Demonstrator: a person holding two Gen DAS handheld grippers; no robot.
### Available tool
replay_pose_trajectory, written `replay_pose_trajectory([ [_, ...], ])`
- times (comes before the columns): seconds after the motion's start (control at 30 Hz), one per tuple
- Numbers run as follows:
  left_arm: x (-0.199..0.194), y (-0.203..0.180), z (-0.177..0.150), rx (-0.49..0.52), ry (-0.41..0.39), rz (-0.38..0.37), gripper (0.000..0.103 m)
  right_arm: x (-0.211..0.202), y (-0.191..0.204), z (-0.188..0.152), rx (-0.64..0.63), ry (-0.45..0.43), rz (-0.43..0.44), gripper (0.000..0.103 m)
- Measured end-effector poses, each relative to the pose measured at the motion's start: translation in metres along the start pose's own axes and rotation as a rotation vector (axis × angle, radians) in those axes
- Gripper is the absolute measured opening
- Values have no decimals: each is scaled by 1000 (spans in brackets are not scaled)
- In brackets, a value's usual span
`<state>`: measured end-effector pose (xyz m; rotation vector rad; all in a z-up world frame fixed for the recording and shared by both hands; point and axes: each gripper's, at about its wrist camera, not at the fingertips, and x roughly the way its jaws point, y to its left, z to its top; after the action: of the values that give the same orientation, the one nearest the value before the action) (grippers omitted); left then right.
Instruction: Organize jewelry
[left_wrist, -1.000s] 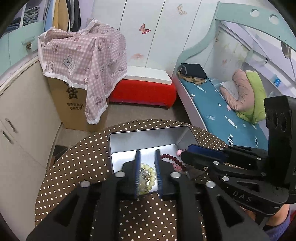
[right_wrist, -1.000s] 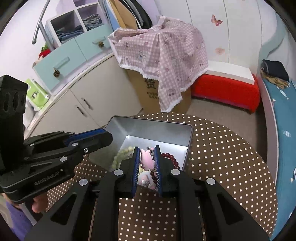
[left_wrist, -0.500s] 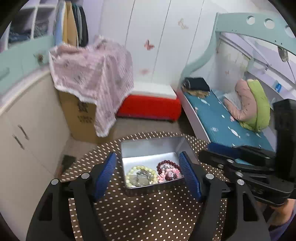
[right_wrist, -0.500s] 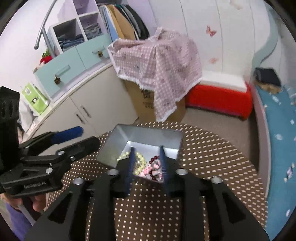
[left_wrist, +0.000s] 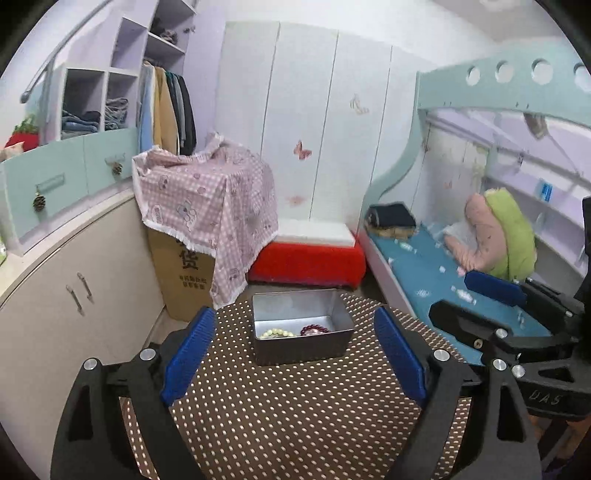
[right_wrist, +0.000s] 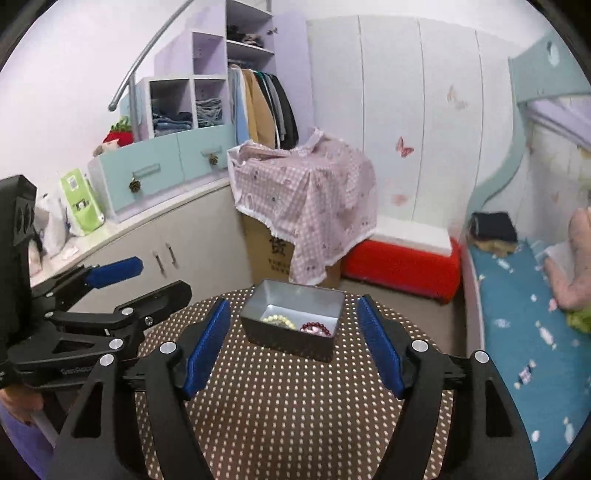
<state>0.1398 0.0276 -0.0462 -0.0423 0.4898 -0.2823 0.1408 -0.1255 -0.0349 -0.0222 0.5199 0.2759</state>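
Between my two wide-open grippers, the shiny grey metal box (left_wrist: 301, 328) is sitting on the round table with the brown cloth and white dots (left_wrist: 288, 413). I am holding my left gripper (left_wrist: 291, 350) back from the box, and its jaws have just been opening; nothing is between them. My right gripper (right_wrist: 293, 343) is doing the same: its jaws have just been opening, and it is holding nothing. The blue pads (right_wrist: 207, 349) are ribbed and look soft.

Down inside the box, the string of pale yellow round beads (left_wrist: 277, 334) is lying on the left and the ring of dark red round beads (left_wrist: 316, 329) is lying beside it on the right. Something small and pink (right_wrist: 314, 331) is sitting in the red ring, but I cannot tell what it is.

I am thinking the putting-in step is done, because I am seeing no jewelry loose on the table. Next I am guessing I need to look for more pieces or a lid, but I am seeing neither.

The box walls are smooth, hard and straight. The beads are glossy and would roll easily.
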Motion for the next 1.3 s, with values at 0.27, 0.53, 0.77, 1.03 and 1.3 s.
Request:
replay_pose_trajectory([
  [0.27,-59,-23,-4,43,-106,40,85,-74,25,-11,-32,-112,-61,72],
  [0.53,-107,-43,-7,69,-226,69,85,-131,37,-15,-40,-226,-135,82],
  [0.77,-131,-59,-9,110,-317,127,89,-157,41,-18,-51,-296,-181,85],
  [1.03,-147,-68,-7,140,-374,147,89,-172,43,-15,-42,-349,-193,87],
  [1.3,-151,-69,-8,134,-393,142,89,-176,44,-18,-44,-377,-212,88],
])
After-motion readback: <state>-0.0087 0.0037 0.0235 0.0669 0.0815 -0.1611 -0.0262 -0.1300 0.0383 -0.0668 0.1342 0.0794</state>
